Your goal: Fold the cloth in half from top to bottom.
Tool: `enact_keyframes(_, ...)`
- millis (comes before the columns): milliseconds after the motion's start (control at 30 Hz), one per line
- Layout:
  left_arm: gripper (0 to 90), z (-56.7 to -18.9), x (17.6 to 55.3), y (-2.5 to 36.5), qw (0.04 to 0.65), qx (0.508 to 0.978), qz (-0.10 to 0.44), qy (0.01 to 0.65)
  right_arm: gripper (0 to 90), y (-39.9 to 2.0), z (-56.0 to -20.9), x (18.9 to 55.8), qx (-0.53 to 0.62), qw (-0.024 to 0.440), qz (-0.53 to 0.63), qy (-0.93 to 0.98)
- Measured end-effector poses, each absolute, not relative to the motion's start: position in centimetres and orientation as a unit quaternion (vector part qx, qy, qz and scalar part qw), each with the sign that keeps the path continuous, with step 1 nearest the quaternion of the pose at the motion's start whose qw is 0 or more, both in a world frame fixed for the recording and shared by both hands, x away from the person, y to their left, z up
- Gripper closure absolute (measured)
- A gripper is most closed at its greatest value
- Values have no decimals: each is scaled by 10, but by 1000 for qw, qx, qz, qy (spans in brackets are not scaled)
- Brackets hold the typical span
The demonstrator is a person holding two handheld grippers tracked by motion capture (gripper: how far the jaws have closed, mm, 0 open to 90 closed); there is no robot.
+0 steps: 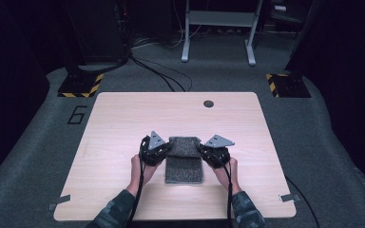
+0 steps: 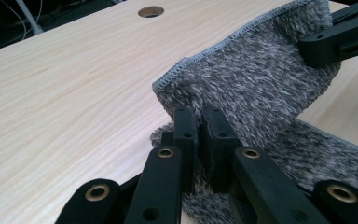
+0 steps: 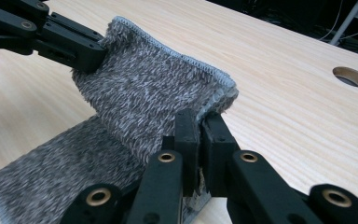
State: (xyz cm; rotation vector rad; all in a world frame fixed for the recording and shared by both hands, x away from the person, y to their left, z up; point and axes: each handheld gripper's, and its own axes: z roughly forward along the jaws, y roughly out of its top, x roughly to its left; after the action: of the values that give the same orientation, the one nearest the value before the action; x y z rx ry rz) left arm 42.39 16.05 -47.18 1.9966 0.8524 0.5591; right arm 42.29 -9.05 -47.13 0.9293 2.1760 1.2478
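Folding in hand: far end of the grey fleecy rectangular cloth lifted off the pale wooden table and doubled back toward the near end. Left gripper pinched tight on the cloth's left far corner, right gripper pinched tight on the right far corner, stitched hem stretched between them. Cloth placed at the table's middle, near the person's edge, long axis running away from the person, near end flat on the wood. Next move, by judgement: carrying both corners level and together toward the near hem, lowering until edges meet, then letting go; uneven travel likely to skew the fold.
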Motion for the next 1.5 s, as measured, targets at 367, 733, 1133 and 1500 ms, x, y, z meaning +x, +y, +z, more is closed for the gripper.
enact_keyframes(367,844,-487,411,159,429,809,209,344,860,-92,-488,408,327,224,440,806)
enact_keyframes(733,838,-496,404,162,424,811,199,352,857,-92,-497,400,322,216,428,816)
enact_keyframes(1133,613,-502,398,169,420,816,157,366,723,-99,-501,391,332,196,427,818)
enact_keyframes(1500,372,-478,418,178,429,813,139,369,444,-118,-476,406,373,154,450,797)
